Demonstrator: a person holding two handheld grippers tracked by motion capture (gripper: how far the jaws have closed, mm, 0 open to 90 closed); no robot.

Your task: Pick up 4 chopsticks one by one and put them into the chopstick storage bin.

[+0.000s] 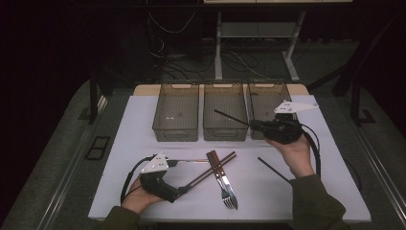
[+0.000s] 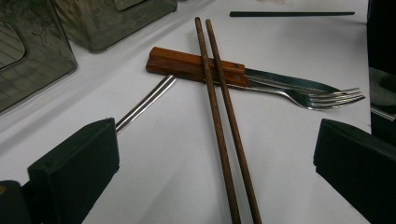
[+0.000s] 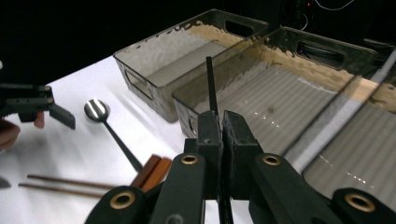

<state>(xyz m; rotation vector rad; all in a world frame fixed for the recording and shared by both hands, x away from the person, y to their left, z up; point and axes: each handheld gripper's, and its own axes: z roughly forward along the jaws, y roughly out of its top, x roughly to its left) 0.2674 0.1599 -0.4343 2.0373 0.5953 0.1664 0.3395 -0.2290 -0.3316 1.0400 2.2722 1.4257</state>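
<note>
Your right gripper (image 3: pixel 219 140) has its jaws clenched on a black chopstick (image 1: pixel 231 118) by one end, tip over the middle bin (image 1: pixel 225 130); it could pivot and miss. Your left gripper (image 2: pixel 210 163), jaws released, straddles the brown chopsticks (image 2: pixel 224 126) on the tabletop (image 1: pixel 143 120).

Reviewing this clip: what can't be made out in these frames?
- Left gripper view: the spoon shows its handle alone; one end runs under the wooden handles, the other passes behind the near jaw.
- Right gripper view: the right gripper is shut on the black chopstick, hiding its lower part.
- High view: the bins are dark and small; anything inside cannot be told.
</note>
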